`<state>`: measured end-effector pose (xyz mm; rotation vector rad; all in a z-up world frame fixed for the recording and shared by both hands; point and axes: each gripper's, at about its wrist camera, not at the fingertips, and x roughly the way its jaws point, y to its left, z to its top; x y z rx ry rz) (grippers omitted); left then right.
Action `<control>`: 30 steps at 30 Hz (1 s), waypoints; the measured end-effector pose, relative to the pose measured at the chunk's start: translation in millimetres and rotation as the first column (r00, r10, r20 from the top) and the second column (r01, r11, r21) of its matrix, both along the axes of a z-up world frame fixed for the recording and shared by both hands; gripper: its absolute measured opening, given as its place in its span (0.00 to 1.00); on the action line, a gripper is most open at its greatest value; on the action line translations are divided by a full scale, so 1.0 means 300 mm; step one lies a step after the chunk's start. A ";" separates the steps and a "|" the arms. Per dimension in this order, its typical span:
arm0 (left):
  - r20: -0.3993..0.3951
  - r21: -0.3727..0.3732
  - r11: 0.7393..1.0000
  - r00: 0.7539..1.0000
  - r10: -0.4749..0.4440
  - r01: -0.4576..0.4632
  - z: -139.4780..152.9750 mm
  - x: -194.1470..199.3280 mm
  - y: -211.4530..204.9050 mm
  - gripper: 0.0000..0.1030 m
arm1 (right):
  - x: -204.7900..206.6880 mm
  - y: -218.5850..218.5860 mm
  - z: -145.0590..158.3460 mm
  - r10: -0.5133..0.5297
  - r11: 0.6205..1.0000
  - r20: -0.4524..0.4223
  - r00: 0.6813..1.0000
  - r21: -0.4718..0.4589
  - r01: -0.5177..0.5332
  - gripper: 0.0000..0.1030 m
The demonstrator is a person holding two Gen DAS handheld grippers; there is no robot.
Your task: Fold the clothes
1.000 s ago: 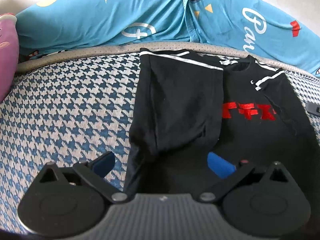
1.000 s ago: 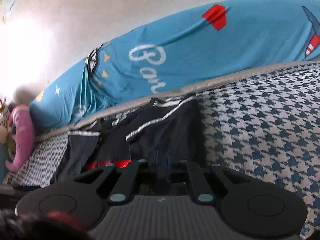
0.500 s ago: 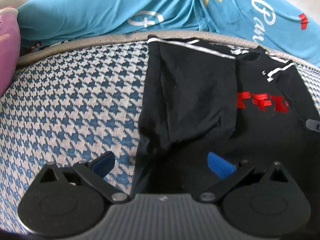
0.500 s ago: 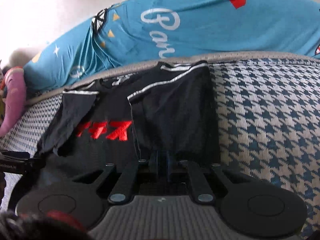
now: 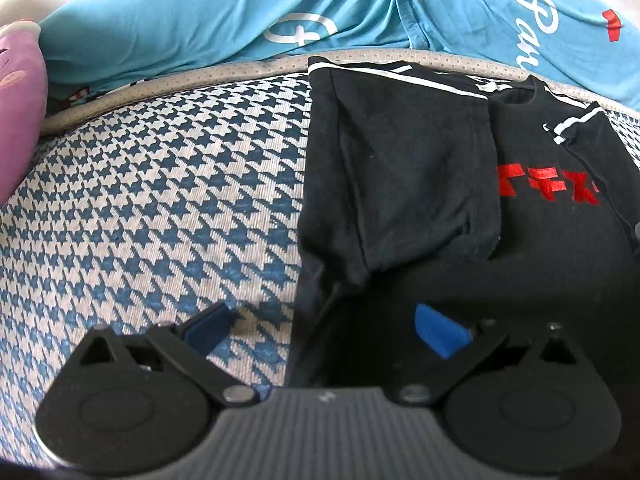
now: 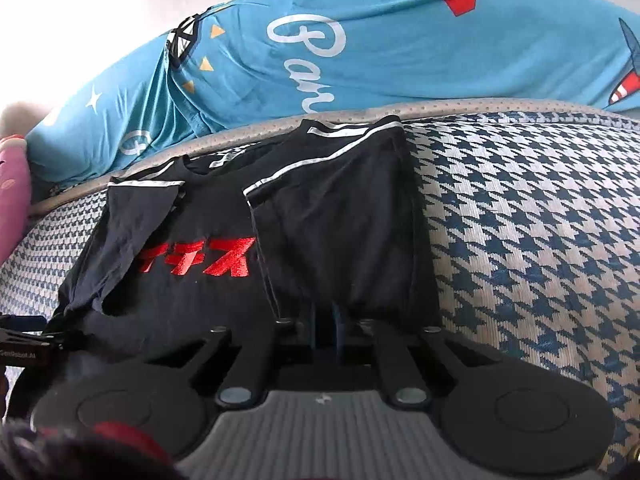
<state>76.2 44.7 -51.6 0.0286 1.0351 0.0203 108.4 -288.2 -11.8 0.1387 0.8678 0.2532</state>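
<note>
A black T-shirt (image 5: pixel 532 280) with red characters (image 5: pixel 546 188) and white-striped sleeves lies on the houndstooth bed surface (image 5: pixel 160 208). Both its sides are folded inward over the chest. My left gripper (image 5: pixel 324 330) is open at the shirt's lower left edge, with one blue pad (image 5: pixel 208 328) over the bedding and the other over black cloth. In the right wrist view the same T-shirt (image 6: pixel 192 304) shows its red characters (image 6: pixel 200 260). My right gripper (image 6: pixel 326 330) is shut on the lower edge of the folded right panel (image 6: pixel 340 232).
A blue printed quilt (image 5: pixel 200 12) with white script is heaped along the far side behind a beige piped edge (image 5: pixel 200 76). A purple plush toy (image 5: pixel 16 112) sits at far left. Bare houndstooth bedding (image 6: pixel 520 240) stretches right of the shirt. The left gripper's body (image 6: pixel 24 344) shows at the right wrist view's left edge.
The right gripper has come down with the right panel, which now lies flat over the shirt. The left gripper has stayed open and shifted slightly left along the shirt's edge.
</note>
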 end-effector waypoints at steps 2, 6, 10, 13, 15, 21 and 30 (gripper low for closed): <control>-0.001 -0.002 1.000 1.000 0.007 -0.007 0.003 -0.005 -0.001 1.00 | -0.005 0.006 0.005 -0.011 1.000 -0.002 1.000 -0.003 0.011 0.14; 0.010 0.005 1.000 1.000 0.009 -0.009 0.022 -0.027 -0.006 1.00 | -0.033 0.025 0.041 -0.001 1.000 0.002 1.000 0.001 0.001 0.20; 0.028 -0.002 1.000 1.000 -0.001 0.002 0.056 -0.064 -0.009 1.00 | -0.078 0.040 0.095 0.006 1.000 0.018 1.000 0.022 -0.006 0.20; 0.037 -0.008 1.000 0.999 -0.012 0.012 0.078 -0.092 -0.020 1.00 | -0.111 0.048 0.119 -0.004 0.999 0.020 1.000 0.036 0.003 0.20; 0.043 -0.012 1.000 0.999 -0.019 0.020 0.093 -0.110 -0.027 1.00 | -0.134 0.053 0.128 -0.005 0.999 0.017 1.000 0.044 0.004 0.20; 0.050 0.007 0.999 0.998 -0.049 0.049 0.099 -0.135 -0.067 1.00 | -0.195 0.074 0.127 0.010 0.999 -0.006 1.000 0.046 -0.009 0.21; 0.045 0.024 0.998 0.997 -0.060 0.059 0.091 -0.169 -0.071 1.00 | -0.244 0.075 0.093 0.020 1.000 -0.054 0.998 0.013 -0.019 0.21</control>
